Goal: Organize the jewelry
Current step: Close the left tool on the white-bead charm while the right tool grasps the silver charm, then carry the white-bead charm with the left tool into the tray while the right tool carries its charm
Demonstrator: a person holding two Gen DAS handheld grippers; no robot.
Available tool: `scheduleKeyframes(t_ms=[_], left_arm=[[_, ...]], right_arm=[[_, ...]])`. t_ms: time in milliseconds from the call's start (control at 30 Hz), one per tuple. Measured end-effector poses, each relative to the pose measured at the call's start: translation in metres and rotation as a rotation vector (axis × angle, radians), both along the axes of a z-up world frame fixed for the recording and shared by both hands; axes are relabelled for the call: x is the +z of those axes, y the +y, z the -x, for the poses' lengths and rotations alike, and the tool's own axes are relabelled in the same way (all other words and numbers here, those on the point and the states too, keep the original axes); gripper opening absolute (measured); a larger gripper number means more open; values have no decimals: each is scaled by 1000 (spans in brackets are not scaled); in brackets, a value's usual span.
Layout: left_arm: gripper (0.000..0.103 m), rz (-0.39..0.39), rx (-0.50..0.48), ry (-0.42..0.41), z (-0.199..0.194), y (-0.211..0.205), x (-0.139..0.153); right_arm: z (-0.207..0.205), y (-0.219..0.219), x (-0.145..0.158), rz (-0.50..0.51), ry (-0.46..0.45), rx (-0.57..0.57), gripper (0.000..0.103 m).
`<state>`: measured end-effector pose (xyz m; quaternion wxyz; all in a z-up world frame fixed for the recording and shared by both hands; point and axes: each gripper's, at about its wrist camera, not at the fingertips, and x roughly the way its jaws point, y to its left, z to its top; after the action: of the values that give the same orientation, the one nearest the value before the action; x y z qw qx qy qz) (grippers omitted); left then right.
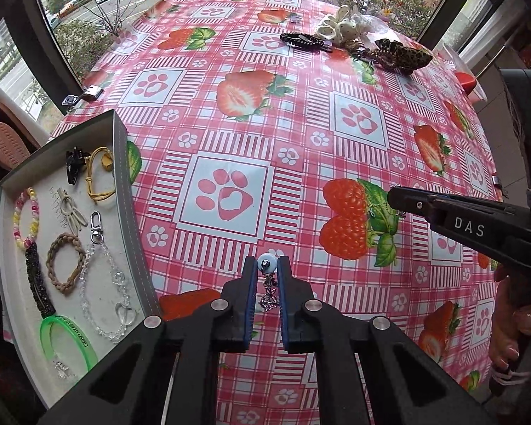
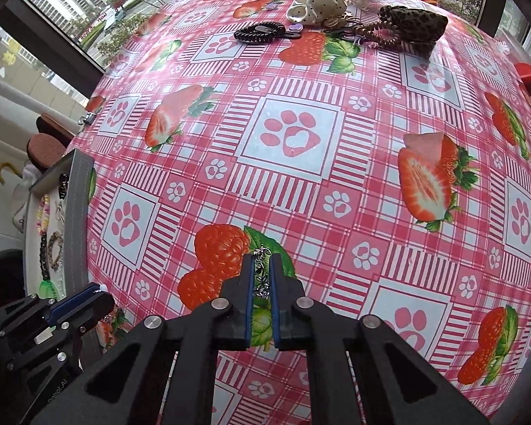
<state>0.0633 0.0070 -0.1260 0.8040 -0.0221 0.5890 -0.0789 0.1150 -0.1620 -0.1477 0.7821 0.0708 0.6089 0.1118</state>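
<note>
My left gripper (image 1: 267, 265) is shut on a pearl earring (image 1: 266, 264) with a silver dangle (image 1: 268, 297), held above the tablecloth just right of the grey tray (image 1: 122, 177). My right gripper (image 2: 262, 260) is shut on a thin silver chain (image 2: 261, 276) over a printed strawberry. It shows in the left wrist view (image 1: 394, 194) at the right. The left gripper shows low at the left in the right wrist view (image 2: 101, 288). The tray holds a beaded bracelet (image 1: 26, 217), a braided band (image 1: 65, 262), a clear crystal chain (image 1: 106, 297), a green bangle (image 1: 70, 341) and more.
At the far end of the table lie a black coil hair tie (image 1: 301, 39), a white dotted scrunchie (image 1: 340, 24), a leopard scrunchie (image 1: 407, 55) and a brown coil tie (image 2: 377, 33). Windows run behind the table edge. A red object (image 1: 465, 81) sits at the far right.
</note>
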Motion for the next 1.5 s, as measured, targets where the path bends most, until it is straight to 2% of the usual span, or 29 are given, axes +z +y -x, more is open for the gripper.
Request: scheduleKeyframes(t_ms=[133,367,667,1067,1500], left_arm=[[18,25,8,-14,6,11,14],[18,21,30,-26,21,35,27],[18,11,102,-45,44,76,38],[18,-7,243,-41,81,145,44],[18,-31,377,-8,120,202,30]], right_arm=[[9,-8,7,-34,13,-31,8],[25,-13,18,-75,27,-71,9],[38,9,40,-86,14,-45,9],[49,79,71,-122,-15,80,9],[69,170,76,-167,3,264,9]])
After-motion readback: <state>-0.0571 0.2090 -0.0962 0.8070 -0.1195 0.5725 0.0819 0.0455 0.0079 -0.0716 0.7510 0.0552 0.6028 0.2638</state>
